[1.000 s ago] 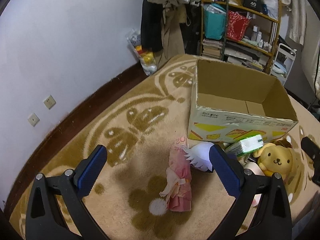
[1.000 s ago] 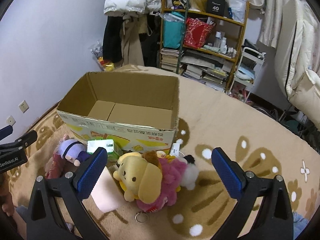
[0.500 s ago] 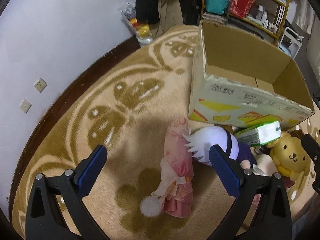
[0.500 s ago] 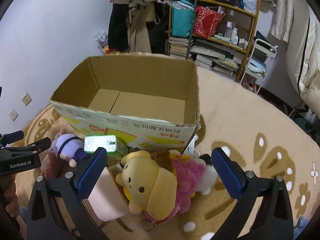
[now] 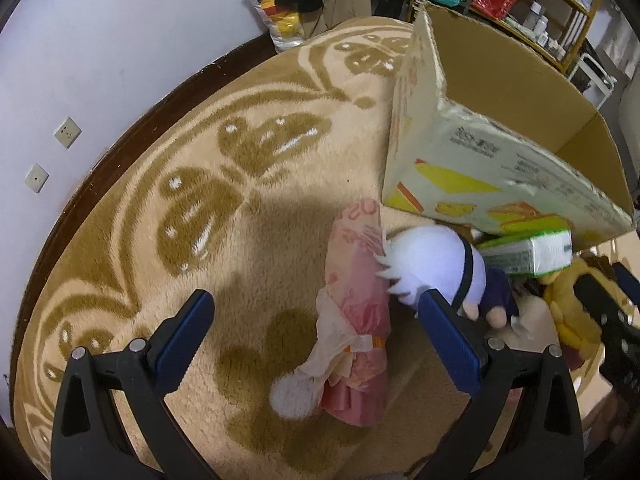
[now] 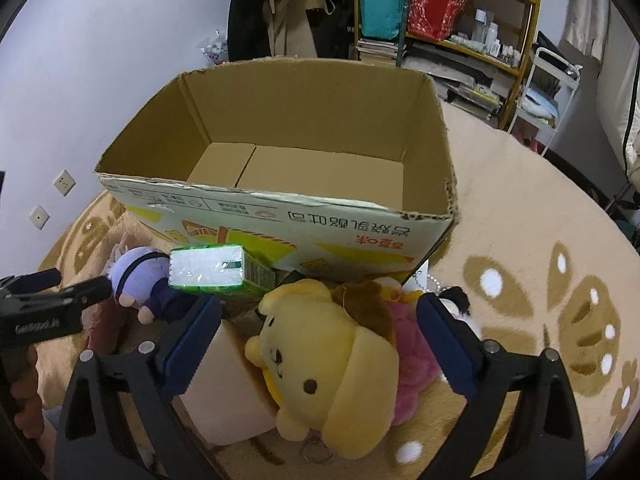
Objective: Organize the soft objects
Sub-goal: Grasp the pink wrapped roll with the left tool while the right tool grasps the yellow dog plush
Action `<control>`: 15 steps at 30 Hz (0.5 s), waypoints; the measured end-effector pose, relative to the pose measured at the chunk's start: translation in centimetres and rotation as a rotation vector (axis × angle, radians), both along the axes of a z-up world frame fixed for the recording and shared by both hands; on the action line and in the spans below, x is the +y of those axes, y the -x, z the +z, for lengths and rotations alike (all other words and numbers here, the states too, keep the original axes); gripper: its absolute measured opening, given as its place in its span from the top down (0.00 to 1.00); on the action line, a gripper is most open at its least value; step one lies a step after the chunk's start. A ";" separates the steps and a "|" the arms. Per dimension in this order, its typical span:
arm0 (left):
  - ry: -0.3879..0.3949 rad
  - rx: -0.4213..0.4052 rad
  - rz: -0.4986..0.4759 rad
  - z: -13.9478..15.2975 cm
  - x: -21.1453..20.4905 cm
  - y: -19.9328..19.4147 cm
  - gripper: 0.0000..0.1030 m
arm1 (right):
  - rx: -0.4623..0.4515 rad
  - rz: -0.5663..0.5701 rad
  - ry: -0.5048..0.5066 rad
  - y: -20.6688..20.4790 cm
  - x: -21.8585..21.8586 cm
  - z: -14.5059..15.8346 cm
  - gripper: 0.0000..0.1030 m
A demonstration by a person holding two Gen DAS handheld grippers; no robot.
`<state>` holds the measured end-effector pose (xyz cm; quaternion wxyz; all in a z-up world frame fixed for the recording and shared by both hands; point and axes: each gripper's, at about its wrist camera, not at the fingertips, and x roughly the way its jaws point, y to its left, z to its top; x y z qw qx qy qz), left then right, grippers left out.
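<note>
An open cardboard box (image 5: 472, 168) (image 6: 280, 216) stands on the rug with nothing in it. In front of it lie a pink rolled soft toy with a white pompom (image 5: 358, 312), a white-haired purple doll (image 5: 436, 268) (image 6: 140, 276), a green tissue pack (image 5: 528, 248) (image 6: 208, 268), a yellow dog plush (image 6: 320, 356) (image 5: 568, 304) on a pink plush (image 6: 412, 356), and a pale pink block (image 6: 224, 396). My left gripper (image 5: 316, 340) is open above the pink roll. My right gripper (image 6: 318, 344) is open around the yellow dog plush.
A beige patterned rug (image 5: 208, 208) covers the floor and meets the wall (image 5: 100, 60) at the left. Shelves (image 6: 452, 12) with bags and bottles, hanging coats (image 6: 280, 8) and a white trolley (image 6: 548, 92) stand behind the box.
Both grippers have moved down and forward toward the toys. The pink roll and the yellow dog plush now lie between their open fingers.
</note>
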<state>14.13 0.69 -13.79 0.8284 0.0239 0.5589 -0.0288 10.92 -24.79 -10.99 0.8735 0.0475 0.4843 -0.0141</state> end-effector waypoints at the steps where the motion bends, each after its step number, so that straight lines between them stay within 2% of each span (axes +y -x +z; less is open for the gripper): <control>1: -0.008 0.002 -0.012 0.0 -0.2 0.2 0.02 | 0.003 0.001 -0.005 -0.1 -0.1 -0.1 0.04; 7: -0.062 0.026 -0.051 -0.8 -1.2 0.2 0.02 | 0.039 0.008 -0.030 -0.5 -0.1 -1.0 0.15; 10: -0.059 0.052 -0.045 -1.5 -1.2 -0.2 0.02 | 0.040 0.016 -0.026 -0.4 0.2 -1.1 0.18; 12: -0.073 0.071 -0.039 -2.0 -1.2 -0.4 0.03 | 0.038 0.021 -0.025 -0.3 0.1 -1.1 0.26; 13: -0.080 0.078 -0.036 -2.3 -1.2 -0.5 0.07 | 0.040 0.023 -0.026 -0.3 0.1 -1.2 0.36; 14: -0.080 0.088 -0.034 -2.6 -1.1 -0.7 0.15 | 0.044 0.026 -0.026 -0.3 0.0 -1.2 0.40; 15: -0.074 0.100 -0.034 -2.8 -1.1 -0.8 0.19 | 0.045 0.028 -0.028 -0.2 0.1 -1.2 0.40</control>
